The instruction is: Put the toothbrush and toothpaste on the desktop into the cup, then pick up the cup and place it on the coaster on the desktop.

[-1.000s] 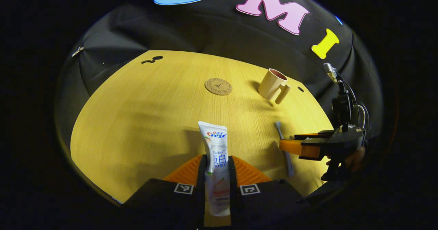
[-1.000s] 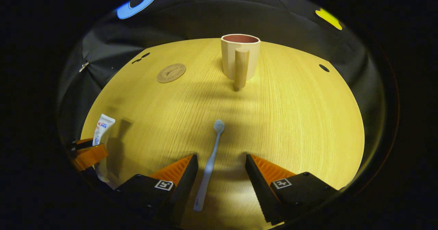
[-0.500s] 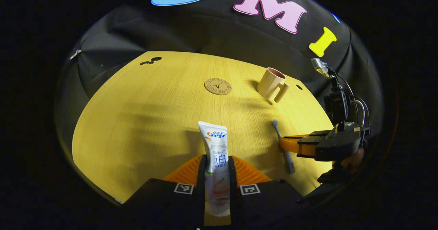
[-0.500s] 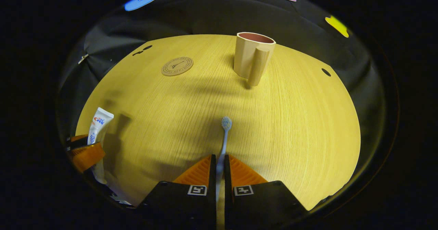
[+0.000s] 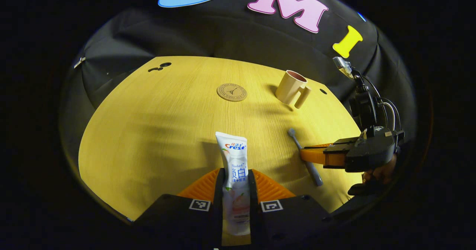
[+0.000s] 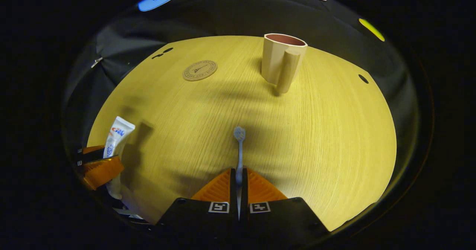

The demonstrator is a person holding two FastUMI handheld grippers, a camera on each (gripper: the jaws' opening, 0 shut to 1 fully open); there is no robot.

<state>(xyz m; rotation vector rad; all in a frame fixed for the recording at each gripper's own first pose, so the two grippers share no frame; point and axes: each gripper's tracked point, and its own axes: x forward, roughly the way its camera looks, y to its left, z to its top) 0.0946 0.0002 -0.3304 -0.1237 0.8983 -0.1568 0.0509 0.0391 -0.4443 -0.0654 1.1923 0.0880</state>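
**Toothpaste and toothbrush each clamped in a gripper, cup and coaster apart on the desktop**

In the left gripper view, the left gripper (image 5: 236, 190) is seen at the bottom centre of the frame, its two fingers pressed against both sides of the toothpaste (image 5: 235, 168). The tube is held upright between them, its flat crimped end pointing toward the middle of the frame. The wooden desktop (image 5: 148, 131) is spread across the centre of the frame. The round coaster (image 5: 231, 92) is seen lying flat just above the centre, and the cup (image 5: 291, 88) is seen to its right, standing with its handle turned toward the lower right and its mouth open upward. The two are set apart, with bare wood between them.

At the right of the same frame, the right gripper (image 5: 310, 156) is seen from the side, closed on the toothbrush (image 5: 303, 151), whose bristled head points to the upper left. A hand (image 5: 379, 173) is partly visible behind the gripper body.

In the right gripper view, the right gripper (image 6: 238, 179) is seen at the bottom centre, its fingers clenched on the toothbrush (image 6: 239, 149) handle, the head pointing up the frame. The cup (image 6: 281, 58) is seen in the upper centre right, and the coaster (image 6: 199, 70) to its left. At the lower left edge, the left gripper (image 6: 97, 165) is seen with the toothpaste (image 6: 116, 138) grasped.
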